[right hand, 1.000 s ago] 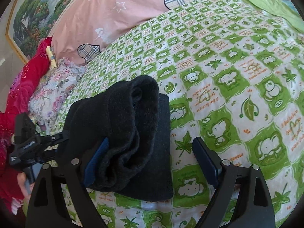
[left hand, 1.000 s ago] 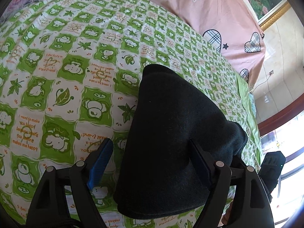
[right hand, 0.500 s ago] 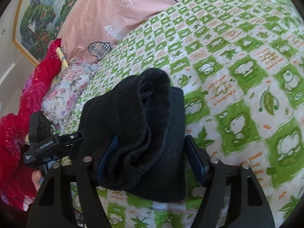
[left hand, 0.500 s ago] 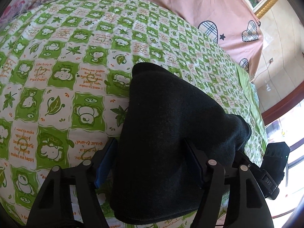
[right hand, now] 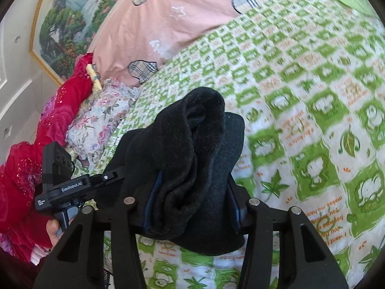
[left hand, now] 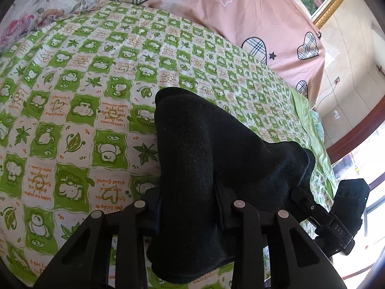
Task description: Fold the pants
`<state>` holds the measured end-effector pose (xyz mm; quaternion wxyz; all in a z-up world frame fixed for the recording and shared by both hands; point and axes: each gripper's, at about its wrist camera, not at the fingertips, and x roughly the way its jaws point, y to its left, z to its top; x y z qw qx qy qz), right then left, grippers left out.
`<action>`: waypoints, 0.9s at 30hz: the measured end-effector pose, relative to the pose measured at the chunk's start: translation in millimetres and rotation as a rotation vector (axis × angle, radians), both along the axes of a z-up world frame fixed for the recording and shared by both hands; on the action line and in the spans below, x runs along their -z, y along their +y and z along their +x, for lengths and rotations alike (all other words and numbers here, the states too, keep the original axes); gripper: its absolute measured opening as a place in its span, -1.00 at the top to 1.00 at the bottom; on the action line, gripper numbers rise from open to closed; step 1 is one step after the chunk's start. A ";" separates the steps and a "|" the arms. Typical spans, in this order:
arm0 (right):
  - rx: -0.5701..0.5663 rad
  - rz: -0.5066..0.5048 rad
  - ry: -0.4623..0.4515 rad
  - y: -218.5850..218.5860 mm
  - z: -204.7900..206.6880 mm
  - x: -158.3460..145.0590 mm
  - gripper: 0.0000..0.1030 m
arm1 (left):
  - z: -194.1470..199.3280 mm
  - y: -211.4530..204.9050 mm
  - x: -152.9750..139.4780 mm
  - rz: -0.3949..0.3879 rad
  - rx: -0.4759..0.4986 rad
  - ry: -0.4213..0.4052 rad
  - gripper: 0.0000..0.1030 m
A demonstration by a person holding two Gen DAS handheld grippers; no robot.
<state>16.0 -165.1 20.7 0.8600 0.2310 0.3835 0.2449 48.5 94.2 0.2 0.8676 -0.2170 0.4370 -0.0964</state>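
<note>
The black pants are folded into a thick bundle on the green-and-white patterned bedsheet. My left gripper is shut on one end of the bundle. My right gripper is shut on the other end of the pants, where rolled layers bulge up between the fingers. The bundle looks lifted a little off the sheet. Each gripper shows in the other's view: the right one in the left wrist view, the left one in the right wrist view.
A pink quilt with plaid hearts lies along the far side of the bed. A floral pillow and red fabric sit at the left in the right wrist view. A framed landscape picture hangs on the wall.
Both grippers have closed from open onto the two ends of the folded pants. The bundle is now squeezed and raised slightly from the sheet.
</note>
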 end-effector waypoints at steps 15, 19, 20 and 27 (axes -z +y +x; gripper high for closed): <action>-0.102 0.017 -0.092 38.6 50.4 -36.4 0.07 | -1.5 27.8 -53.6 0.068 -0.083 -0.124 0.38; -0.135 0.010 -0.106 54.3 72.7 -43.8 0.07 | 9.7 42.6 -55.2 0.077 -0.116 -0.124 0.38; -0.140 0.008 -0.107 57.2 76.7 -44.7 0.07 | 12.3 45.1 -55.4 0.079 -0.122 -0.124 0.38; -0.172 0.004 -0.098 77.1 111.3 -41.6 0.07 | 40.0 64.9 -51.5 0.077 -0.162 -0.114 0.38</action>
